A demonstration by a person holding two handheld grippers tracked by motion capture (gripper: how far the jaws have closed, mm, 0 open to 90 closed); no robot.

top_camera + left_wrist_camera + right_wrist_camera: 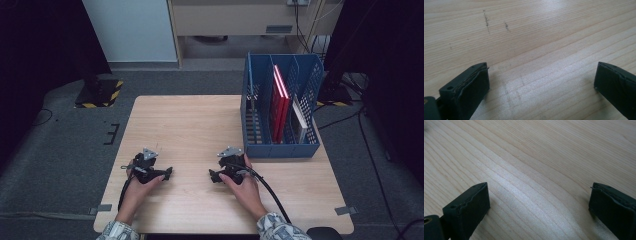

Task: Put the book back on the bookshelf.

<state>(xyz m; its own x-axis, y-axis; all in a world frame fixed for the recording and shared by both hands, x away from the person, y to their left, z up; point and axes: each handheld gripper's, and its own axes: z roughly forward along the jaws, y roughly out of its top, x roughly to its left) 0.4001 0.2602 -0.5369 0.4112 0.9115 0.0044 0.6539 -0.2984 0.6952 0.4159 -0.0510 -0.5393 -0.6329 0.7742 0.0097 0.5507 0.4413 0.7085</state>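
Setting: a light wooden table (190, 125) seen from above, with a person's forearms coming in from the near edge.
Left gripper: the left gripper (167, 173) rests on the table near the person, jaws spread wide with nothing between them; its own view looks down at bare wood grain and a few faint dark scuffs (486, 21).
Right gripper: the right gripper (212, 175) lies just beside it, also on the table, jaws equally wide apart and empty.
Nearest things: a blue file rack (280, 145) stands at the table's far right, well apart from both grippers. A red book (278, 102) stands upright in its middle slot; a thinner white item (300, 117), perhaps a booklet, leans in the right slot.
Left slot: looks empty, though the mesh wall makes this hard to confirm.
Progress: nothing is gripped or touched, so the work appears to be at rest, either not begun or just finished. Any reach toward the rack is still left to do.
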